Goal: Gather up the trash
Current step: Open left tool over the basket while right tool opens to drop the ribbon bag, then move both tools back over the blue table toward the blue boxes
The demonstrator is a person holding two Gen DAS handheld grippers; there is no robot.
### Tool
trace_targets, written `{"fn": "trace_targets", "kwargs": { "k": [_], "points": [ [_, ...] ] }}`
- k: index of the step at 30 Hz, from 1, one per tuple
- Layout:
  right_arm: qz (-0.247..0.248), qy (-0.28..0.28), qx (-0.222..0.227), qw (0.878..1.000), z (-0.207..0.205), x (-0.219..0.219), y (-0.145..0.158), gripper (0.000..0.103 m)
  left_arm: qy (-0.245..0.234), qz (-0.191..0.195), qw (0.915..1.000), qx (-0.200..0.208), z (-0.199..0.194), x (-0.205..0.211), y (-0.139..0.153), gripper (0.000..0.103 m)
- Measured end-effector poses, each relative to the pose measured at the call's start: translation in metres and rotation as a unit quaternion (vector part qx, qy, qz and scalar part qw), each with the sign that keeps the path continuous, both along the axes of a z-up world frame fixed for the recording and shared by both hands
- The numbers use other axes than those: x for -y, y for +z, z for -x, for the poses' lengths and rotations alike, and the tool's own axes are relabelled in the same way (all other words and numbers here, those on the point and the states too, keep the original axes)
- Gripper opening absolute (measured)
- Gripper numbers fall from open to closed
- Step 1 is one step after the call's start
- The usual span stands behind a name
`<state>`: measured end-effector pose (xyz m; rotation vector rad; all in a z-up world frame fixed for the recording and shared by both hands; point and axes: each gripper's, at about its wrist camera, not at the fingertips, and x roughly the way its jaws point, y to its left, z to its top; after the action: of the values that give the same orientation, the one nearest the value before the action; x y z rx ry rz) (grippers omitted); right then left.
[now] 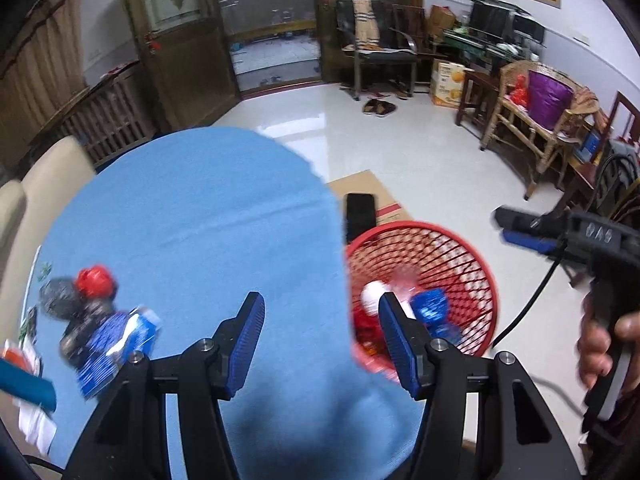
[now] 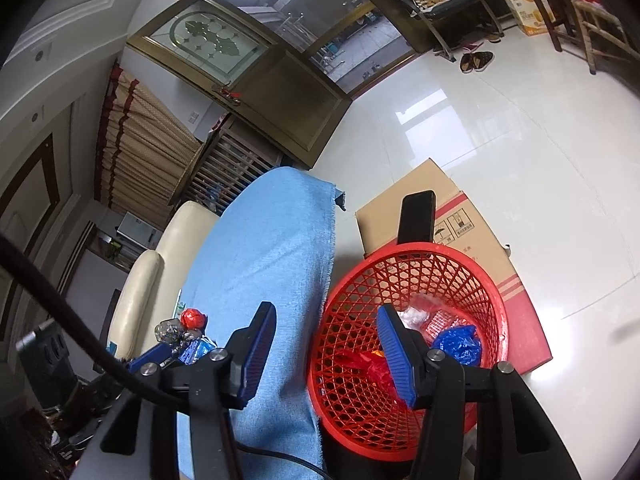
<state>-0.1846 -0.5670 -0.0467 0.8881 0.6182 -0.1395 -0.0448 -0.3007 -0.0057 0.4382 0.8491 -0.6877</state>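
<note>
Here, two handheld grippers hang over a surface draped in blue cloth, beside a red mesh basket standing on the floor to its right. The left gripper has its blue-padded fingers partly apart with nothing between them, straddling the cloth's right edge and the basket's rim. The right gripper is likewise partly spread and empty, one finger over the cloth and the other over the basket's mouth.

Inside the basket lie crumpled wrappers: a blue one, a red one and a clear plastic one; the left wrist view also shows something white among them, too blurred to name.

Uncollected trash lies on the near left part of the surface: a red ball of wrapper, a silvery crumple touching it, and a blue-and-white packet just beside both, all smeared by motion blur.

A flattened cardboard box lies on the pale tiled floor behind the basket, with a dark phone-like object resting on it. A cream chair stands at the surface's far left side. In the left wrist view, a person's hand grips the right gripper's handle at far right.
</note>
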Motion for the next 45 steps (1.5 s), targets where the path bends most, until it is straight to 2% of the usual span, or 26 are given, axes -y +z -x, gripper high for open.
{"fn": "trace_targets", "kwargs": {
  "k": [4,8,13,16,20,23,30,32,38,42,45],
  "points": [
    [0.008,0.005,-0.003,1.000,-0.002,-0.005,0.004,0.056,0.050,-0.004,0.9986,0.014,-0.009,-0.053,0.000,0.060],
    [0.015,0.016,-0.008,1.000,-0.007,-0.013,0.007,0.056,0.116,-0.005,0.9928,0.027,-0.016,-0.114,0.002,0.060],
    [0.029,0.042,-0.017,0.999,-0.021,-0.032,0.011,0.056,0.217,0.003,0.9757,0.032,-0.029,-0.203,0.001,0.061],
    [0.038,0.064,-0.024,0.997,-0.036,-0.048,0.013,0.056,0.263,0.012,0.9643,0.026,-0.034,-0.241,-0.003,0.061],
    [0.045,0.110,-0.031,0.992,-0.065,-0.080,0.018,0.056,0.302,0.028,0.9529,0.013,-0.039,-0.276,-0.013,0.061],
    [0.053,0.155,-0.035,0.986,-0.093,-0.111,0.022,0.056,0.307,0.037,0.9509,0.006,-0.042,-0.285,-0.021,0.061],
    [0.112,0.268,-0.044,0.956,-0.161,-0.201,0.026,0.057,0.306,0.050,0.9506,-0.013,-0.052,-0.297,-0.037,0.061],
    [0.116,0.291,-0.049,0.948,-0.179,-0.220,0.023,0.064,0.309,0.057,0.9491,-0.019,-0.055,-0.305,-0.041,0.061],
    [0.139,0.355,-0.075,0.921,-0.236,-0.274,-0.005,0.071,0.326,0.071,0.9420,-0.035,-0.066,-0.329,-0.047,0.061],
    [0.183,0.390,-0.090,0.898,-0.269,-0.305,-0.024,0.072,0.331,0.082,0.9394,-0.033,-0.074,-0.341,-0.047,0.062],
    [0.208,0.403,-0.097,0.886,-0.287,-0.319,-0.032,0.075,0.332,0.085,0.9387,-0.036,-0.078,-0.347,-0.049,0.062]
  ]
}}
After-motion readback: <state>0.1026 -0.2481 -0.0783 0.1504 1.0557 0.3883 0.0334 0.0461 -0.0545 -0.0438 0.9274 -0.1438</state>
